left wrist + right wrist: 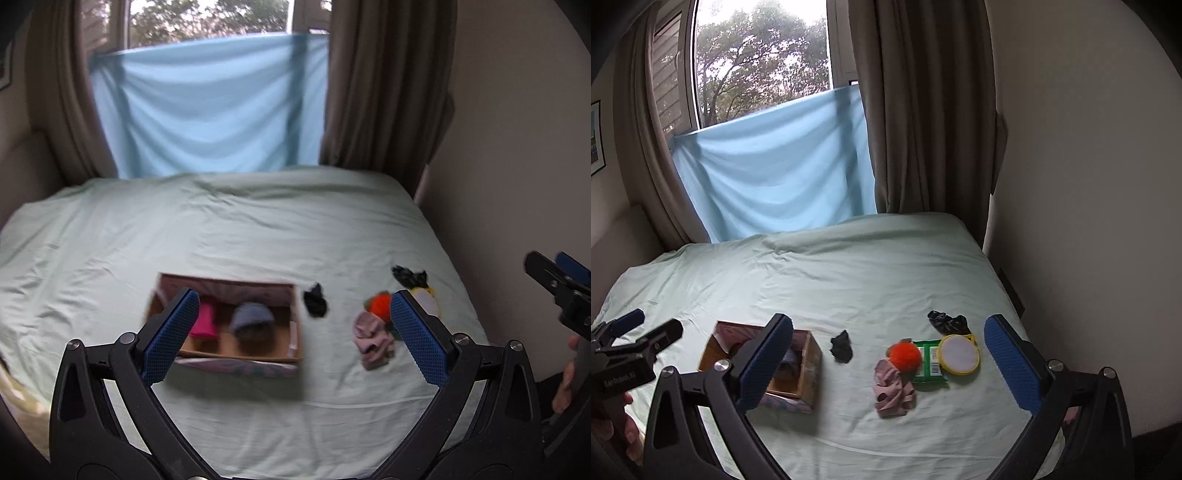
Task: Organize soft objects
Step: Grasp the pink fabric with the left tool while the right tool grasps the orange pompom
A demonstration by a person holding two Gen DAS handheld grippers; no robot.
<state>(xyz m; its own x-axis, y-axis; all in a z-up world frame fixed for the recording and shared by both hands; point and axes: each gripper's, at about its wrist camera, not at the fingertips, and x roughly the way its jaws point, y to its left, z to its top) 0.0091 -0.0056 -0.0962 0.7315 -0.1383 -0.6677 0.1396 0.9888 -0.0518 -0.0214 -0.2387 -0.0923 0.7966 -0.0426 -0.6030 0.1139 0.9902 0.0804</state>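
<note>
An open cardboard box [295, 321] [810, 363] sits on the bed and holds a pink cloth [205, 323] and a grey-blue knit hat [251, 319]. Right of it lie a small black cloth [316, 301] [842, 346], a crumpled mauve cloth [371, 339] [894, 387], an orange pom-pom [380, 303] [905, 355] and a second black cloth [409, 276] [948, 320]. My left gripper [293, 334] [646, 328] is open and empty above the near bed. My right gripper [892, 369] [556, 271] is open and empty too.
The bed [849, 277] has a pale green sheet. A green packet [929, 363] and a round yellow-rimmed disc [958, 354] lie beside the pom-pom. A wall [1089, 184] runs along the bed's right edge; curtains and a blue cloth hang at the window behind.
</note>
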